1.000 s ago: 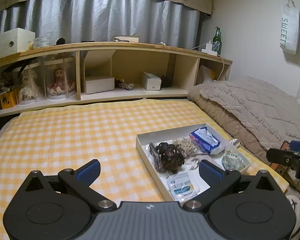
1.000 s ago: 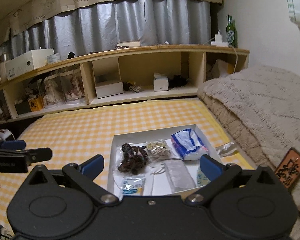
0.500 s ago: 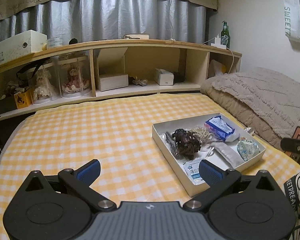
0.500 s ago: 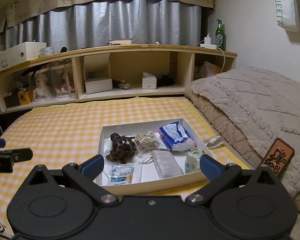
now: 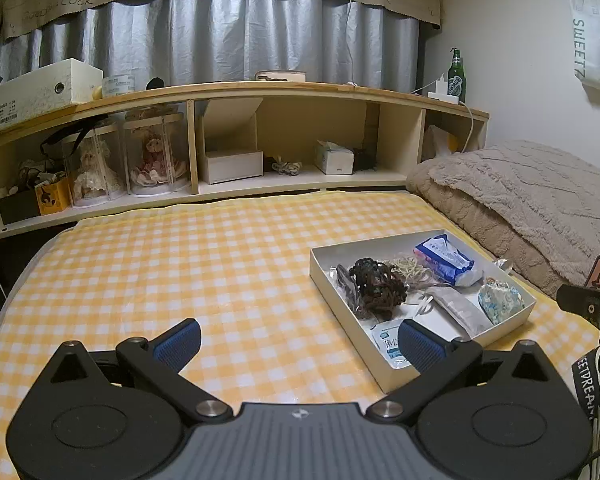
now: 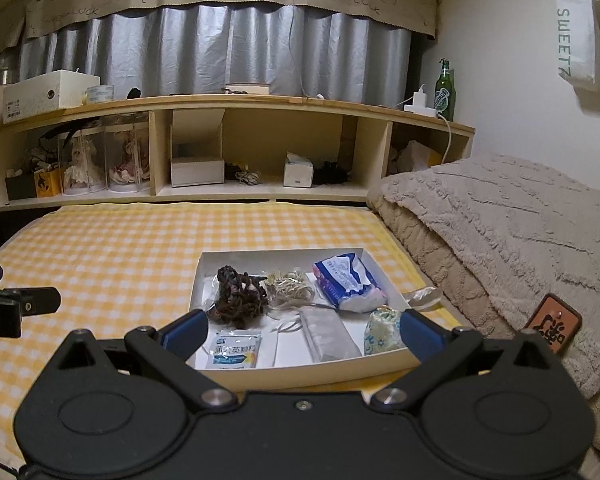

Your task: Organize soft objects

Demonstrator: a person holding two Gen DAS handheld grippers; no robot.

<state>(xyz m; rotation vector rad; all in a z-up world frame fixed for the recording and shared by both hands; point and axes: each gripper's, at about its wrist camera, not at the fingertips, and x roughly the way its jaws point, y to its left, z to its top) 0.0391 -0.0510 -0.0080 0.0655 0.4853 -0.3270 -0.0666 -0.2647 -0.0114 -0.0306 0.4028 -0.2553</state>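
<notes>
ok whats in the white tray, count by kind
dark hair-tie bundle: 1
pale rubber-band bundle: 1
blue tissue pack: 1
floral pouch: 1
grey flat packet: 1
blue-and-white sachet: 1
Total: 6 in the white tray, plus some clear wrapping I cannot sort.
</notes>
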